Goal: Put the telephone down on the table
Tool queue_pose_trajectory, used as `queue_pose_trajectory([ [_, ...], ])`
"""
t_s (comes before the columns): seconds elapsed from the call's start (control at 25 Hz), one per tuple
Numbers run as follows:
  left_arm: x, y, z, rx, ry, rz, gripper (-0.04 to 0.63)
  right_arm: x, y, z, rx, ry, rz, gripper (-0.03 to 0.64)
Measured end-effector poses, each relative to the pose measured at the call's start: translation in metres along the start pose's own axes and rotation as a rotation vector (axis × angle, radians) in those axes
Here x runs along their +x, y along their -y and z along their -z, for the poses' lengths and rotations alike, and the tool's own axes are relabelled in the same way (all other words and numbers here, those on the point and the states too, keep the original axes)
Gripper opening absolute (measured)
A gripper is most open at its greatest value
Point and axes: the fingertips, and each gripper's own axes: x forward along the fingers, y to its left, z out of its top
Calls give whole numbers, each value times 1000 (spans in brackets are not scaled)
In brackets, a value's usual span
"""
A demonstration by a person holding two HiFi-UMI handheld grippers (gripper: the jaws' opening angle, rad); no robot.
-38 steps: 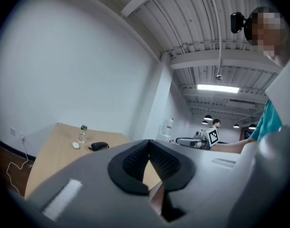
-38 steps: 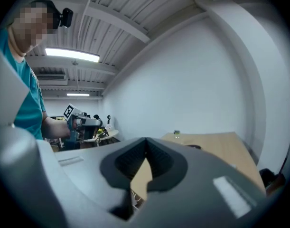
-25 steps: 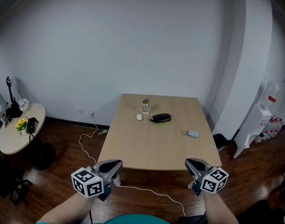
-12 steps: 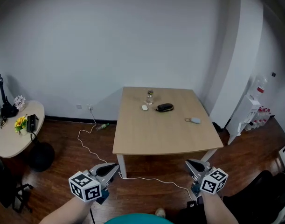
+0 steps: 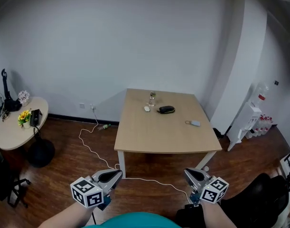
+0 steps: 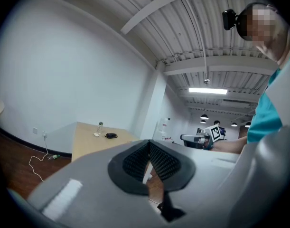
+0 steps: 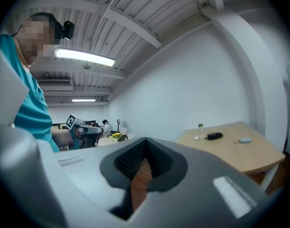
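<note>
While left gripper [image 5: 114,174] and right gripper [image 5: 190,173] hang low in frame, jaws together on nothing, the white cable [image 5: 145,179] before the table [image 5: 163,139] may snag any approach.

The table's [image 5: 149,144] near half stood bare. A bottle [image 5: 152,99] and black object [image 5: 166,109] occupied its far end. A white cable [image 5: 145,179] crossed the floor before it.

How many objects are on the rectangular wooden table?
4: bottle at the far side, white item beside it, black object to its right, pale item near the right edge.
</note>
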Motion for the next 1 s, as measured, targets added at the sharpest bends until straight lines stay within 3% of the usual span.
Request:
queue_pose_trajectory([
  [0.36,31,95,29,-72,30,-70,6,-92,12,26,27,-25,-80,2],
  [0.48,40,115,32,-55,16,-59,6,-111,17,36,57,-24,-75,2],
  [1.0,28,110,33,3,-2,-4,6,-113,-7,44,27,-31,-14,2],
])
